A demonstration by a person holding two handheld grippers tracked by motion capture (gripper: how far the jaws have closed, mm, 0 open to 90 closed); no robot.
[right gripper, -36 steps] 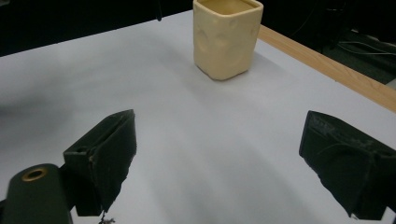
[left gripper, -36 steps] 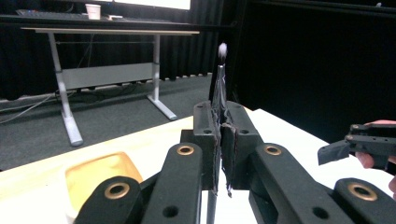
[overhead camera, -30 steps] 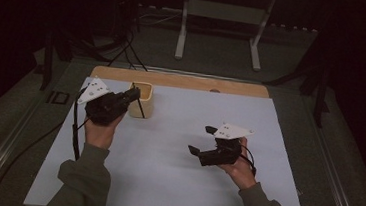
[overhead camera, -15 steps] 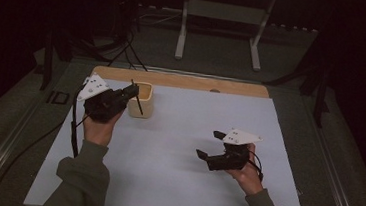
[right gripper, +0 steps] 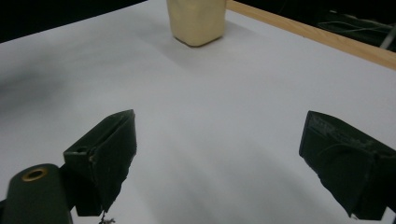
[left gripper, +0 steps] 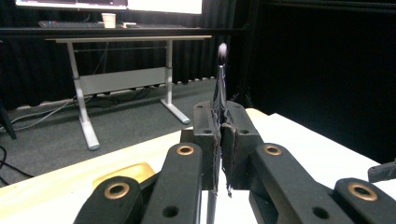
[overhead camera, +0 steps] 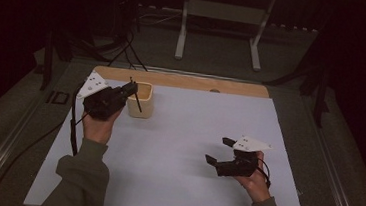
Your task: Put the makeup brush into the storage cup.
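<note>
The left gripper (overhead camera: 131, 89) clamps a thin black stick with a pale tip (left gripper: 220, 84), tilted over the near-left rim of the pale yellow, squarish plastic cup (overhead camera: 140, 99). The right gripper (overhead camera: 218, 150) hovers well right of the cup and nearer the person, jaws spread wide, nothing between them

cup (overhead camera: 140, 99) on mat (overhead camera: 177, 147), far left | brush (overhead camera: 135, 95) beside cup | wooden strip (overhead camera: 183, 81) behind mat

L gripper (overhead camera: 131, 89): jaws clamped, raised | R gripper (overhead camera: 219, 152): jaws wide, low
</note>
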